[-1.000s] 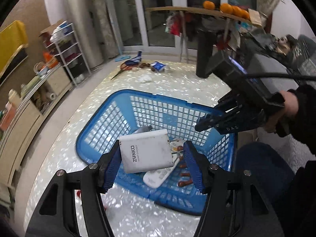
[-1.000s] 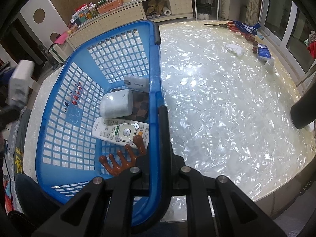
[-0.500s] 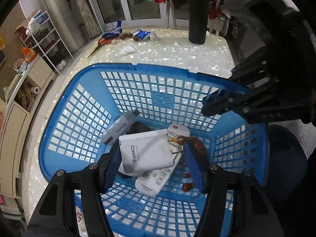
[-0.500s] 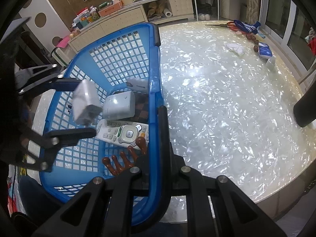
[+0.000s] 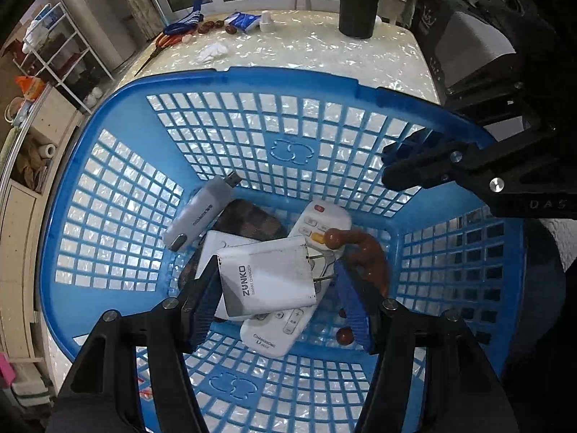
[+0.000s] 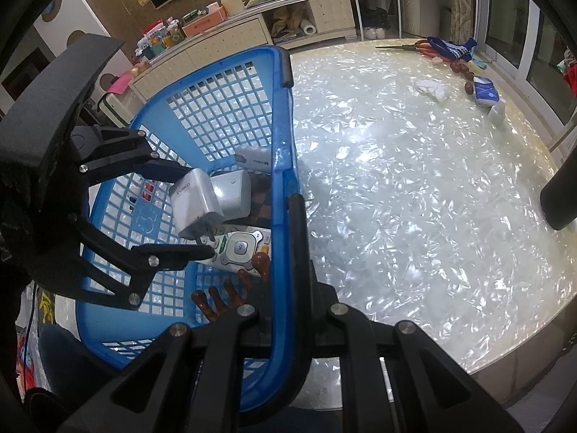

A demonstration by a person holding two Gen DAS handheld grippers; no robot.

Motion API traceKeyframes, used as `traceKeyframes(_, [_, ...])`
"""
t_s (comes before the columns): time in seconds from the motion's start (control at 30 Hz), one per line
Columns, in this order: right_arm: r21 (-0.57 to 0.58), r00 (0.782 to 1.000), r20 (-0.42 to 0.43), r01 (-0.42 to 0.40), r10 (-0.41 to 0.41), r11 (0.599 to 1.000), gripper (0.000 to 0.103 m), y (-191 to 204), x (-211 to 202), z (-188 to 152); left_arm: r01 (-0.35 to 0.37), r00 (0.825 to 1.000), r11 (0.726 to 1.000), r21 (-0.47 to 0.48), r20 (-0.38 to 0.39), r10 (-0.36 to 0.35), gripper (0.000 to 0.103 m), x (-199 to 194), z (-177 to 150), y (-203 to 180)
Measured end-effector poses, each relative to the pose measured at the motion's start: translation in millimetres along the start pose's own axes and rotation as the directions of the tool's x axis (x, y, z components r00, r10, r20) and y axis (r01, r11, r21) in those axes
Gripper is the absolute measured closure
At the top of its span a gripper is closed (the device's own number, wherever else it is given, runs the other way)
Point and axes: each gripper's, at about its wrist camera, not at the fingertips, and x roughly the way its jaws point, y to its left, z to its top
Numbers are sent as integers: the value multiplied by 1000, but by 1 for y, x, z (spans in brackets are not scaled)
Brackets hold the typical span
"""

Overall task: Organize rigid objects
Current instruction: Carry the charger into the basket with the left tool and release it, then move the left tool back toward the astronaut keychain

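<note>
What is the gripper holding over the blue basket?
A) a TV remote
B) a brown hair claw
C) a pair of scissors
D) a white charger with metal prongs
D: the left gripper is closed on the white charger, prongs sticking out sideways, above the things lying in the blue basket.

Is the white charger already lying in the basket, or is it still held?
Still held. The left gripper clamps the charger above the remote, inside the basket, not yet released.
</note>
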Motion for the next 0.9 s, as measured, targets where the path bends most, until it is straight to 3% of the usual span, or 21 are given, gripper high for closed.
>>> traceKeyframes(0.27, [-3, 1000, 0, -2, 2, 1000, 93, 0, 0, 0, -7, 999, 1000, 18, -42, 8, 34, 5, 3, -5])
traceKeyframes(0.4, [-2, 1000, 0, -3, 3, 1000, 93, 0, 0, 1, 12, 1000, 1000, 16, -23, -11, 12, 0, 2, -7])
traceKeyframes(0.53, [1, 1000, 1, -2, 2, 1000, 93, 2, 0, 1, 25, 1000, 1000, 5, -6, -25, 8, -6, 1, -7])
traceKeyframes(0.7, [-3, 1000, -3, 5, -5, 1000, 93, 3, 1, 2, -85, 996, 996, -26, 21, 85, 8, -22, -10, 1])
traceKeyframes(0.9, [-13, 1000, -11, 14, -14, 1000, 93, 4, 1, 1, -245, 962, 962, -121, 89, 256, 8, -63, -36, 18])
